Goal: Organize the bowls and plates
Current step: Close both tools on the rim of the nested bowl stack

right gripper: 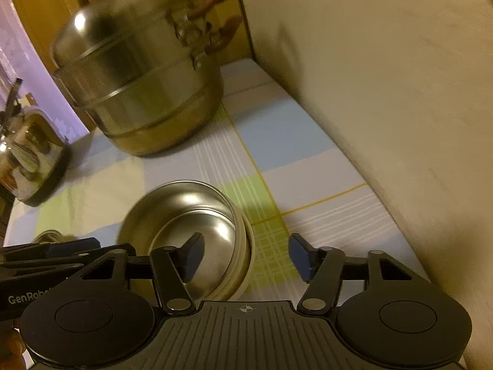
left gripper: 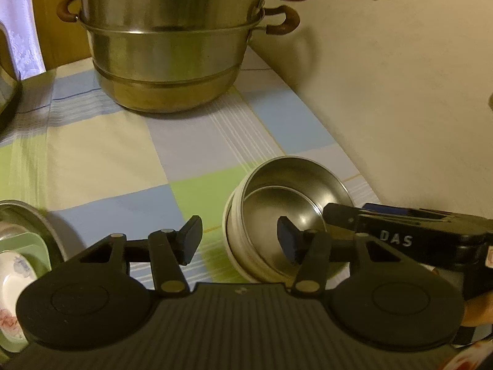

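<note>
A steel bowl point(left gripper: 277, 212) with a white outer shell sits on the checked tablecloth near the wall; it also shows in the right wrist view point(right gripper: 191, 215). My left gripper point(left gripper: 240, 240) is open, its right finger over the bowl's inside and its left finger outside the rim. My right gripper point(right gripper: 246, 256) is open, its left finger over the bowl's inside and its right finger outside the rim, over the cloth. At the left edge a steel tray point(left gripper: 34, 219) holds a green dish point(left gripper: 34, 246) and a white flowered plate point(left gripper: 12, 289).
A large two-tier steel steamer pot point(left gripper: 172, 46) stands at the back of the table, also in the right wrist view point(right gripper: 138, 77). A steel kettle point(right gripper: 27, 154) is at the left. The wall point(left gripper: 400, 92) runs along the right side.
</note>
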### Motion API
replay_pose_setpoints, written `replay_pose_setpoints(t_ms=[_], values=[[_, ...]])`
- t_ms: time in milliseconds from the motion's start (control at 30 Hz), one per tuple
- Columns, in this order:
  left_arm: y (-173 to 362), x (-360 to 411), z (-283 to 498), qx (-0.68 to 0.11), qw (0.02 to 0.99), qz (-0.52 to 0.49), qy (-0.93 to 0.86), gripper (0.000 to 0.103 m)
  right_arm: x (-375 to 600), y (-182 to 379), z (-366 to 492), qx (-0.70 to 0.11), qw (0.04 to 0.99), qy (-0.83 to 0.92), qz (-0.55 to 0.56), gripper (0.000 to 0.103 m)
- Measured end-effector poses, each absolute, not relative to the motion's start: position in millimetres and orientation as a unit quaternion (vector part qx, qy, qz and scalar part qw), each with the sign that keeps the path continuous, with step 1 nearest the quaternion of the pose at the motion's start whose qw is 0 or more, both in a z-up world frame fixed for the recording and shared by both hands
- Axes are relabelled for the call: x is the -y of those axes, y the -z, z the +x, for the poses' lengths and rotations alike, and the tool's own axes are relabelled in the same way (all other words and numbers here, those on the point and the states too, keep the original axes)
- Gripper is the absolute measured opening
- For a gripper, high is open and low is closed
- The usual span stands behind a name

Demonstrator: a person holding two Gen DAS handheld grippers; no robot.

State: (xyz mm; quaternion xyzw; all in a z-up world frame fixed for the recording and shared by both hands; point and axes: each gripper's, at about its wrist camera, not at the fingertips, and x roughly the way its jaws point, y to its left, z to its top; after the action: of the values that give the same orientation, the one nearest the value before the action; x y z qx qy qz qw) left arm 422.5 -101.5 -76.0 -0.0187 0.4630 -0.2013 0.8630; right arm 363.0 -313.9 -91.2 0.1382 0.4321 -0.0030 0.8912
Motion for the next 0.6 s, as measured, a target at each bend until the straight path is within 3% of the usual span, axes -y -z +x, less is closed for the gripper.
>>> replay_pose_setpoints(t_ms=[400, 600], values=[[96, 107, 437, -0.489, 0.847, -0.028, 0.208, 0.027, 312, 111, 382, -0.467, 0.873, -0.004, 0.144, 0.02], [96, 107, 434, -0.486, 0.848, -0.031, 0.208, 0.027, 306, 109, 385, -0.473, 0.873, -0.004, 0.123, 0.019]])
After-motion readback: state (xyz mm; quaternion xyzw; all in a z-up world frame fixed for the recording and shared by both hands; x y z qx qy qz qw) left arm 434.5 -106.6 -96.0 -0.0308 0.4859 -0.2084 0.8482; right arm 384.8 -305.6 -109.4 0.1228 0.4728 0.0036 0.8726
